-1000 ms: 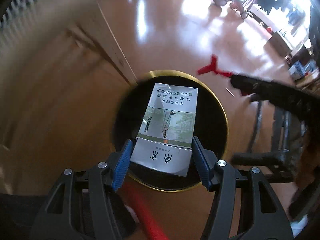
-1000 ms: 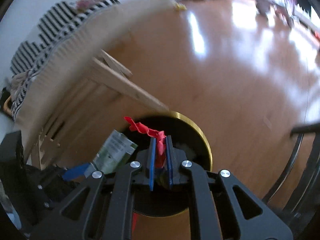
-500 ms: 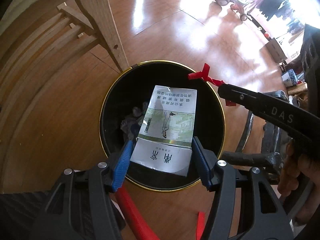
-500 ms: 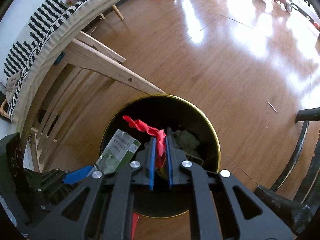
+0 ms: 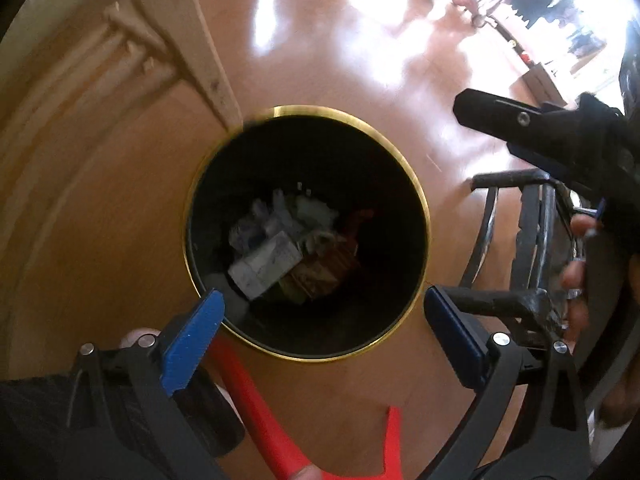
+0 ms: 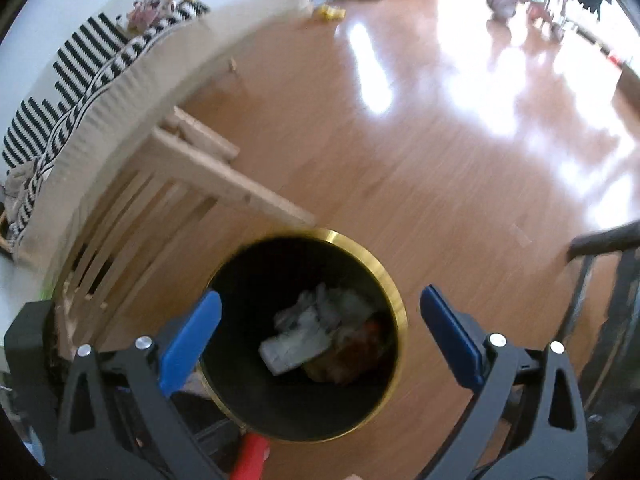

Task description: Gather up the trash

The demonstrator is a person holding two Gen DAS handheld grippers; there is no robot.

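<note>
A black trash bin with a gold rim stands on the wooden floor below both grippers. The white-and-green cigarette pack lies inside it on crumpled trash, with the red wrapper beside it. My left gripper is open and empty above the bin's near rim. My right gripper is open and empty above the bin; it also shows at the right of the left wrist view.
A wooden chair frame with a striped cushion stands left of the bin. A black metal frame stands right of it. A red plastic object lies at the bin's near side. Toys lie far across the floor.
Both grippers have opened. The cigarette pack left the left gripper and the red wrapper left the right gripper; both now lie in the bin. The right gripper moved back from the bin.
</note>
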